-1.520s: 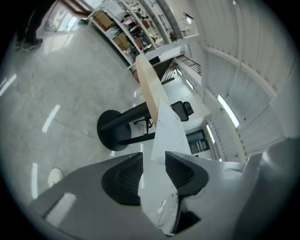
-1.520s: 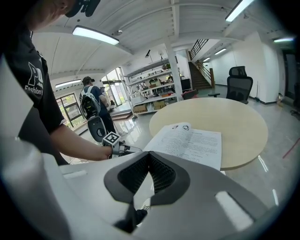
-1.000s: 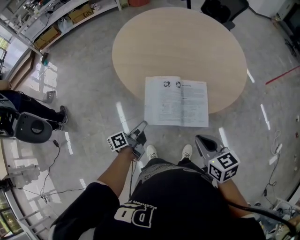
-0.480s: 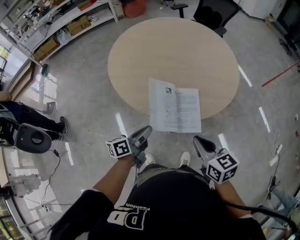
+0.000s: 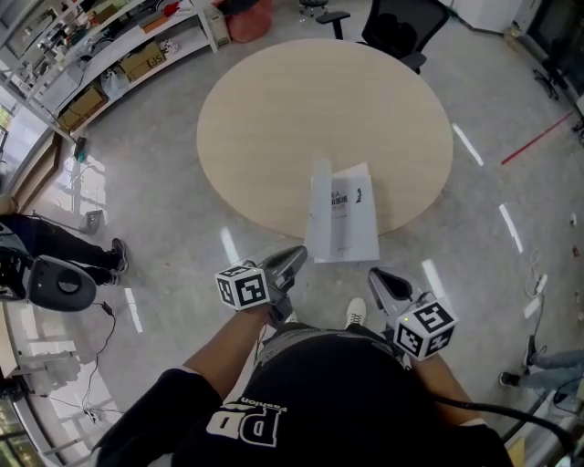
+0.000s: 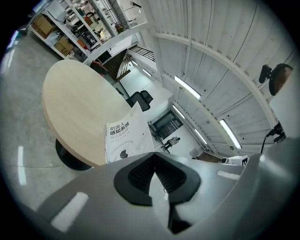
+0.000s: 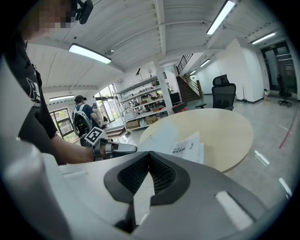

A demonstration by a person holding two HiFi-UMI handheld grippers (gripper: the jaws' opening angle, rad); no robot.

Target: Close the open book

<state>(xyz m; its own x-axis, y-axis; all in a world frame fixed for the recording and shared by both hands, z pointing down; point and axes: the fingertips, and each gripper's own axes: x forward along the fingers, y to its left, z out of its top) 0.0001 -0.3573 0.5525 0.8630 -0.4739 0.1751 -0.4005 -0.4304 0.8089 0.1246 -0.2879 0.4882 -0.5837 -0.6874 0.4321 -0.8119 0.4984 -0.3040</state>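
The book (image 5: 349, 219) lies on the round wooden table (image 5: 301, 109) at its near edge. A printed cover faces up, and a pale leaf stands along the book's left side. In the left gripper view the book (image 6: 124, 138) shows its title face with one leaf raised. My left gripper (image 5: 294, 255) hovers over the floor just short of the table edge, shut and empty, below and left of the book. My right gripper (image 5: 374, 276) is also shut and empty, below and right of the book. Neither gripper touches the book (image 7: 187, 147).
An office chair (image 5: 397, 27) stands behind the table. Shelves with boxes (image 5: 109, 46) line the far left. A person and wheeled equipment (image 5: 55, 283) are on the floor at the left. A red tape line (image 5: 538, 137) marks the floor at the right. My shoes (image 5: 356, 312) are by the table.
The book has gone from a wide two-page spread to a narrow shape with its cover showing. My left gripper has risen, rolled and moved toward the table edge. The right gripper has shifted slightly.
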